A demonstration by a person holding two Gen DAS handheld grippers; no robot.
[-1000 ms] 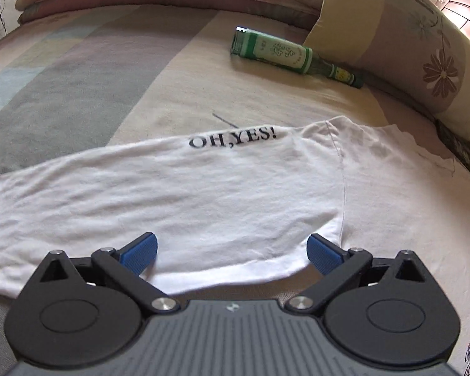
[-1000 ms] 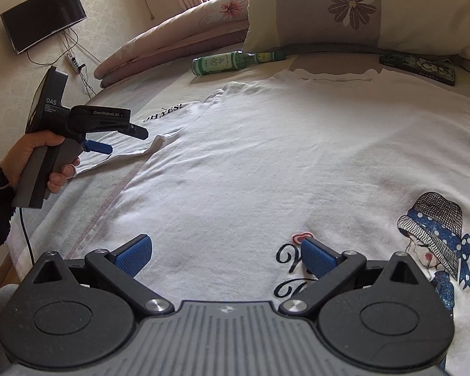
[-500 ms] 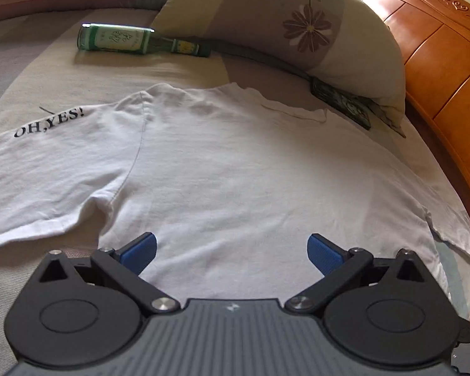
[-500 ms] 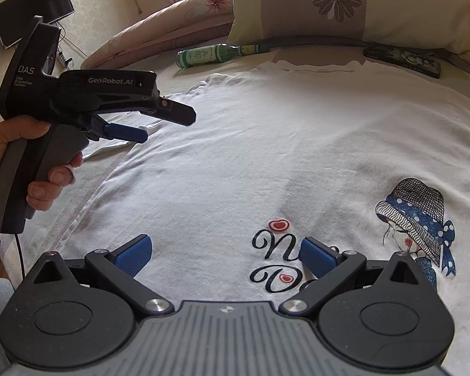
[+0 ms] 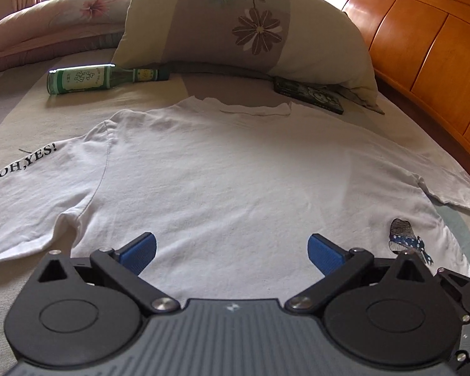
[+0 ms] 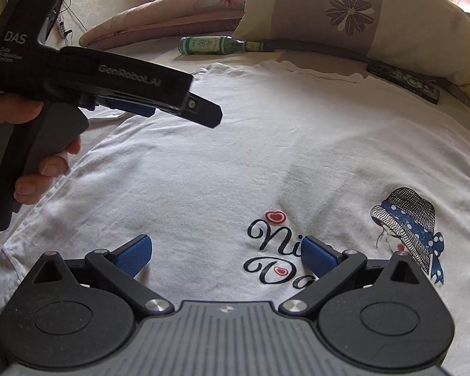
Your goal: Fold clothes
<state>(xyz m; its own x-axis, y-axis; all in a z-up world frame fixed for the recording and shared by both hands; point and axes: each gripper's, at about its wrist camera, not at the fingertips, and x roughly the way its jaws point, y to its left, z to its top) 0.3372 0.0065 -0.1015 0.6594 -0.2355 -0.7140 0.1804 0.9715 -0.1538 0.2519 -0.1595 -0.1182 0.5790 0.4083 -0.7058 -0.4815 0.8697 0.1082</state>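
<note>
One bed [image 5: 22,119] carries one white T-shirt [image 5: 235,172] spread flat at its middle, one flowered pillow [image 5: 244,22] beyond the collar, one green bottle [image 5: 87,79] lying sideways and one dark flat case [image 5: 310,94]. Two grippers hover above the shirt, left gripper [image 5: 232,249] and right gripper [image 6: 225,252], each with fingers spread wide, empty

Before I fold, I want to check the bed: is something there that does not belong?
Yes. A green glass bottle lies on its side above the white T-shirt, against the pillow; odd on a bed.
</note>
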